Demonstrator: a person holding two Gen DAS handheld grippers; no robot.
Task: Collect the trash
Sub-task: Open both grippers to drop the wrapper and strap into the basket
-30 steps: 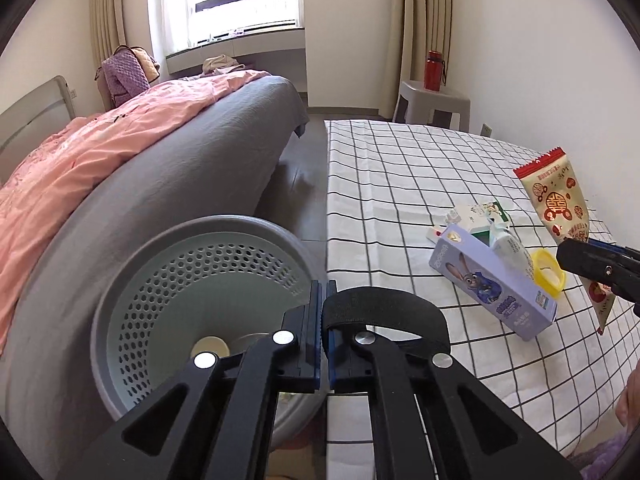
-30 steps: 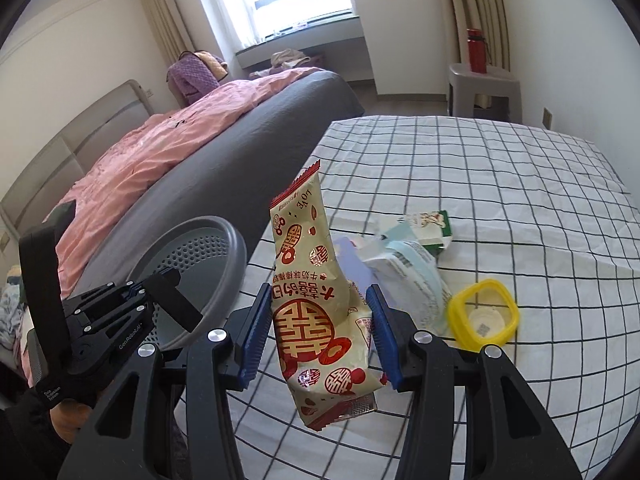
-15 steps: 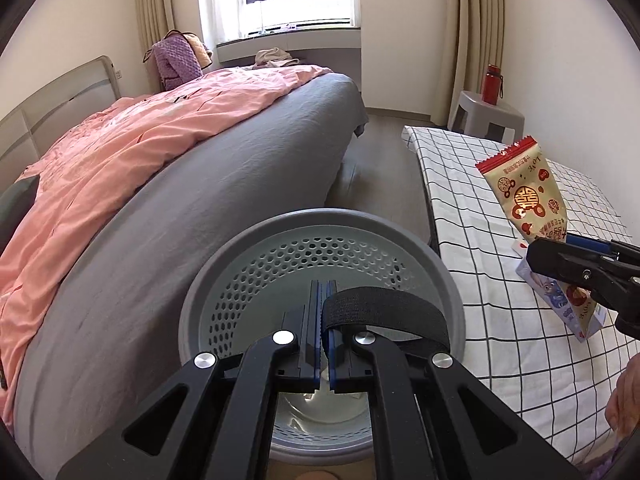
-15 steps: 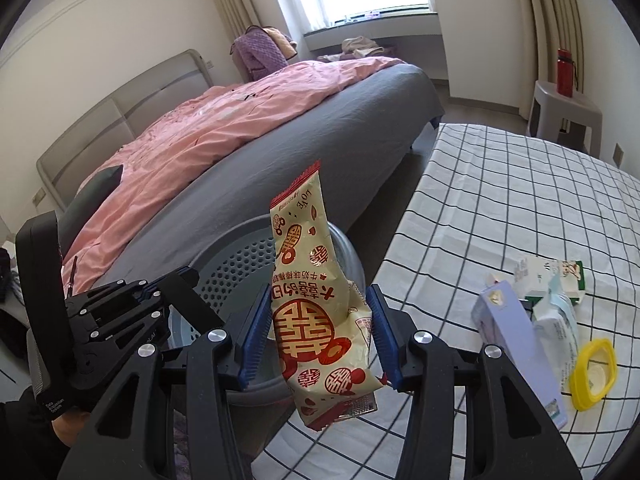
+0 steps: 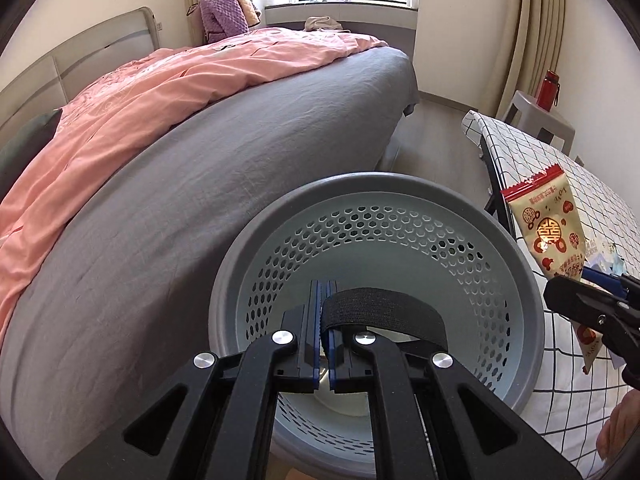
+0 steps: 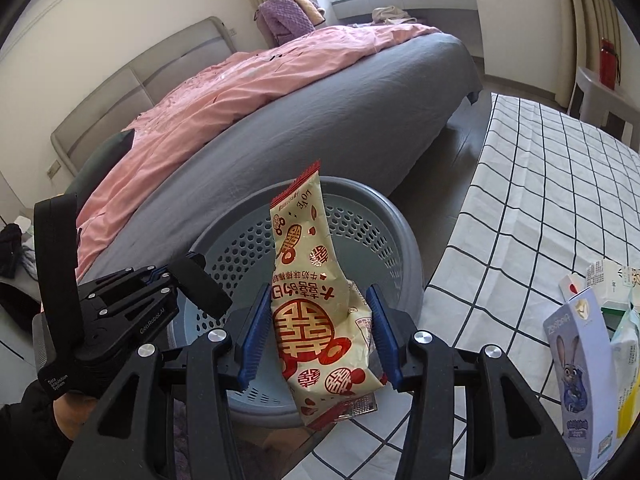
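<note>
Your right gripper (image 6: pixel 316 340) pinches snack packet (image 6: pixel 316 312), upright, above near rim of gray basket (image 6: pixel 404 248); drop not yet made. Your left gripper (image 5: pixel 323 336) pressed together, empty, over basket mouth. Basket sits between bed (image 6: pixel 320 112) and checked bench (image 6: pixel 540 200). Left on bench, beside basket: purple rabbit carton (image 6: pixel 580 376), white-green box (image 6: pixel 612 280), more wrappers partly hidden. Basket bottom mostly hidden; can't tell what's already inside. Judgement: task early, one item mid-delivery, several remain.
</note>
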